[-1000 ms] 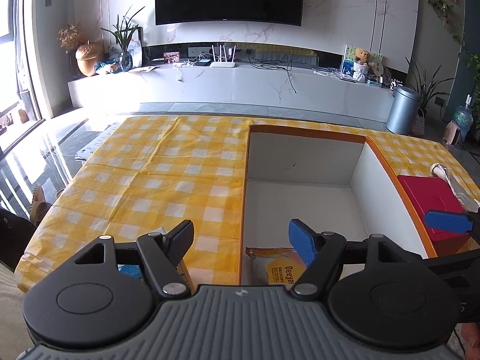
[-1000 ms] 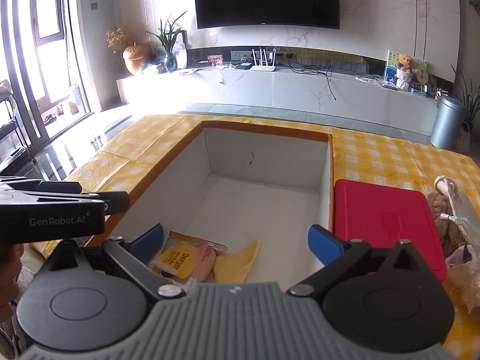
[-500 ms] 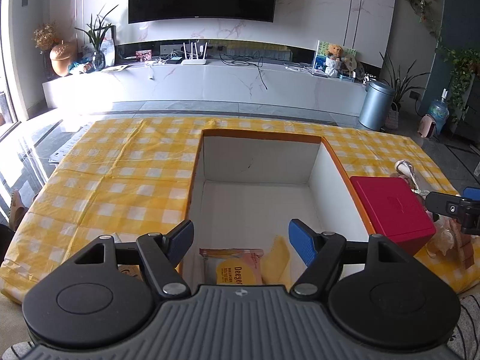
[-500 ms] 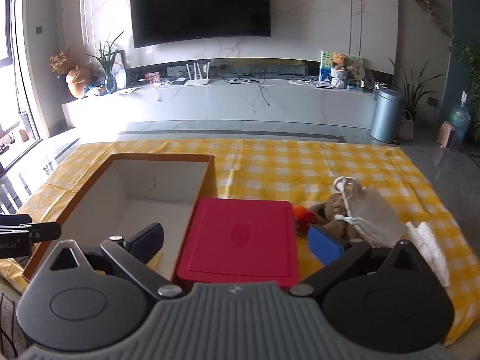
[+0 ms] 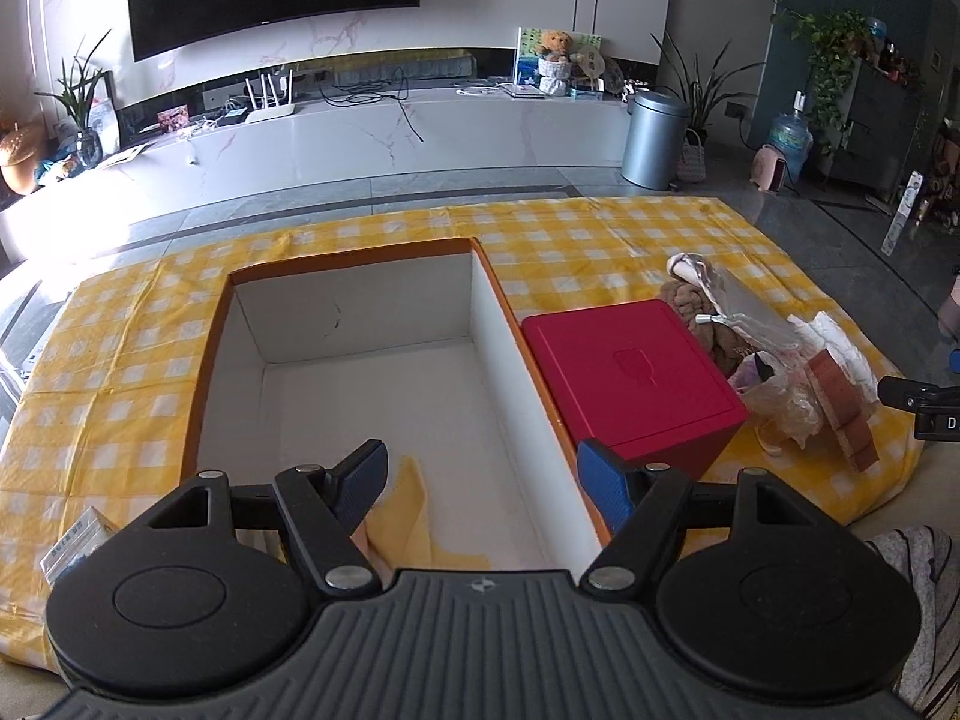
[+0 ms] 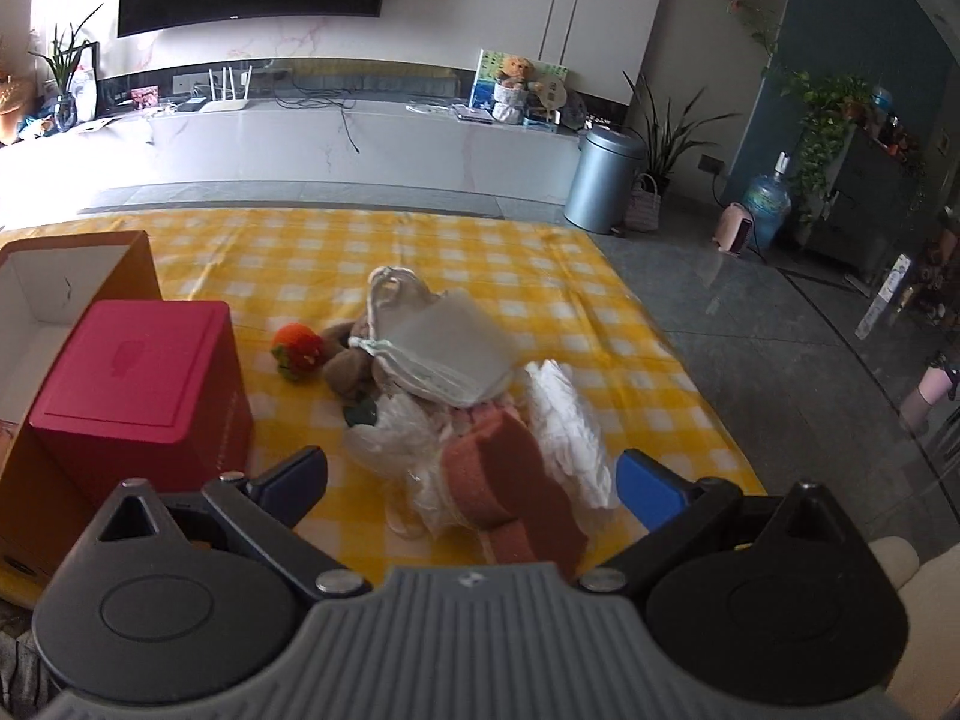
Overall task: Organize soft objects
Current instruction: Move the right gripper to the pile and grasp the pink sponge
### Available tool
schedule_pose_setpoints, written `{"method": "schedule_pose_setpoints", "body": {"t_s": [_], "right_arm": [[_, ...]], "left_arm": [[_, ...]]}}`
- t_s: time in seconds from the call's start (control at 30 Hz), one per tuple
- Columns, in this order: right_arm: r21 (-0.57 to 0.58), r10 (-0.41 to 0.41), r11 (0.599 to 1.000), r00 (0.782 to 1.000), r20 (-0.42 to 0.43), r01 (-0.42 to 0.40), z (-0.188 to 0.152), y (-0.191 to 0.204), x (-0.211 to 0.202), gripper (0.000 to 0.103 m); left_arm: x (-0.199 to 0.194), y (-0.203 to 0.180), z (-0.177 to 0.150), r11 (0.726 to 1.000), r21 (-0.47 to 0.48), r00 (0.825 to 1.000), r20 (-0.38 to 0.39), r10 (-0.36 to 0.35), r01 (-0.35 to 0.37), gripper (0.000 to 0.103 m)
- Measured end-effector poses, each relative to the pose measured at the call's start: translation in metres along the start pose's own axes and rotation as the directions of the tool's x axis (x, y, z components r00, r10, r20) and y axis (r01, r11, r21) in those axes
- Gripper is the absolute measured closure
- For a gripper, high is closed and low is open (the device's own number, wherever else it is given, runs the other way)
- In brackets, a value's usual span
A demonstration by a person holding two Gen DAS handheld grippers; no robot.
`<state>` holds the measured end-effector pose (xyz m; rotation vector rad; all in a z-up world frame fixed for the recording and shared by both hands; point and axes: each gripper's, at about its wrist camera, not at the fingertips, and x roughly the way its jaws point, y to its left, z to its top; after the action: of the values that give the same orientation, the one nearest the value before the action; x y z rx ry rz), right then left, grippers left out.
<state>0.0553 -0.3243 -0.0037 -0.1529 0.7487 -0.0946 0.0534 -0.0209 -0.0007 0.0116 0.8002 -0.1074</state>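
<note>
An open white-lined cardboard box (image 5: 240,324) with an orange rim sits on the yellow checked cloth; a yellow cloth (image 5: 408,516) lies in its near end. My left gripper (image 5: 480,480) is open and empty over the box's near edge. My right gripper (image 6: 474,480) is open and empty, just short of a pile of soft things: an orange-brown sponge (image 6: 504,480), a white folded cloth (image 6: 570,426), a clear plastic bag (image 6: 396,426), a pale drawstring pouch (image 6: 444,348), a brown plush (image 6: 348,360) and a red knitted strawberry (image 6: 297,351). The pile also shows in the left wrist view (image 5: 780,360).
A red lidded box (image 5: 630,372) stands between the cardboard box and the pile; it also shows in the right wrist view (image 6: 138,384). A small packet (image 5: 78,540) lies at the table's near left. The table's right edge (image 6: 690,372) drops to a grey floor.
Both grippers have swung to the right. The right gripper has left the cardboard box and now faces the pile of soft things. Both stayed open.
</note>
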Motion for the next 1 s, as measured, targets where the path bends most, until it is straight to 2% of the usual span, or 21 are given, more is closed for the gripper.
{"method": "schedule_pose_setpoints", "body": {"t_s": [0.23, 0.47, 0.6, 0.67, 0.8, 0.9, 1.0], "right_arm": [[0.033, -0.016, 0.999, 0.996, -0.09, 0.019, -0.024, -0.026, 0.037, 0.003], [0.067, 0.003, 0.998, 0.991, -0.135, 0.006, -0.032, -0.038, 0.07, 0.003], [0.036, 0.06, 0.998, 0.988, -0.144, -0.055, -0.032, -0.038, 0.09, 0.003], [-0.006, 0.042, 0.999, 0.986, -0.162, -0.044, -0.034, -0.033, 0.098, 0.005], [-0.136, -0.009, 0.991, 0.985, -0.172, -0.015, -0.042, -0.015, 0.107, 0.019], [-0.241, -0.111, 0.968, 0.983, -0.144, 0.073, -0.047, -0.001, 0.107, 0.034], [-0.303, -0.155, 0.946, 0.98, -0.126, 0.111, -0.048, 0.008, 0.106, 0.036]], "left_arm": [[0.015, -0.045, 0.011, 0.995, 0.087, 0.998, -0.049, -0.04, 0.045, 0.018], [0.026, -0.08, 0.019, 0.991, 0.108, 0.996, -0.057, -0.074, 0.08, 0.018], [0.037, -0.094, 0.02, 0.987, 0.134, 0.993, -0.081, -0.082, 0.092, 0.018], [0.04, -0.099, 0.016, 0.983, 0.158, 0.993, -0.088, -0.082, 0.095, 0.018], [0.045, -0.102, 0.009, 0.98, 0.174, 0.992, -0.098, -0.077, 0.093, 0.018], [0.049, -0.1, 0.006, 0.983, 0.164, 0.992, -0.108, -0.062, 0.08, 0.018], [0.05, -0.097, 0.005, 0.985, 0.156, 0.991, -0.115, -0.063, 0.081, 0.018]]}}
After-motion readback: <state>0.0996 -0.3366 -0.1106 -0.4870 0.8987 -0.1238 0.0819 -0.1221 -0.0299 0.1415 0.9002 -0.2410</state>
